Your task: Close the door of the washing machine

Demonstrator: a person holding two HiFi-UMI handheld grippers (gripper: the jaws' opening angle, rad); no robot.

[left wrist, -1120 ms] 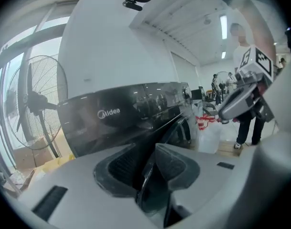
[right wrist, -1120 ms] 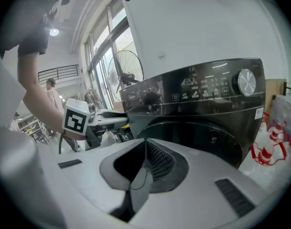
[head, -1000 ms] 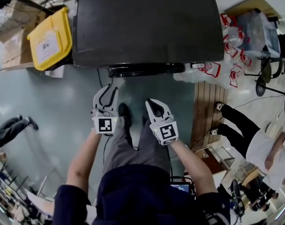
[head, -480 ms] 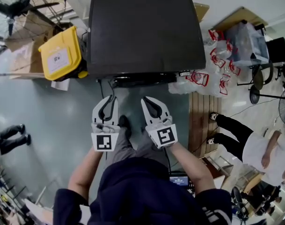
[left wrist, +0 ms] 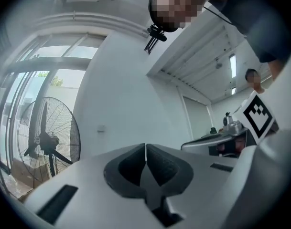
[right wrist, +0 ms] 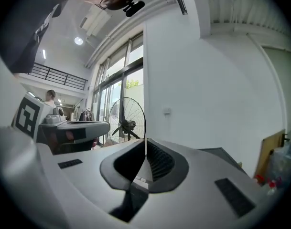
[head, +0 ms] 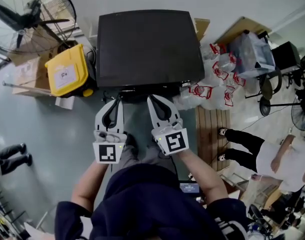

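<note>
In the head view the washing machine (head: 149, 46) is seen from above as a dark flat top. Its front shows only as a narrow dark strip (head: 147, 90), and the door itself is hidden from here. My left gripper (head: 115, 102) and right gripper (head: 152, 99) are held side by side in front of that strip, pointing level at the machine and touching nothing. The left jaws have just been closing, with nothing between them. In the left gripper view my left gripper (left wrist: 145, 148) is shut and empty. The right gripper view shows my right gripper (right wrist: 145, 143) shut and empty too.
A yellow bin (head: 67, 74) and cardboard boxes stand left of the machine, with a standing fan (head: 32, 19) behind them. Plastic bags with red print (head: 212, 84) and a wooden pallet (head: 212, 129) lie to the right. One person (head: 262, 151) stands at right; another's legs (head: 9, 156) show at left.
Both grippers have come up to the height of the machine's top, and the view has risen so the machine looks smaller. The left jaws went from open to shut.
</note>
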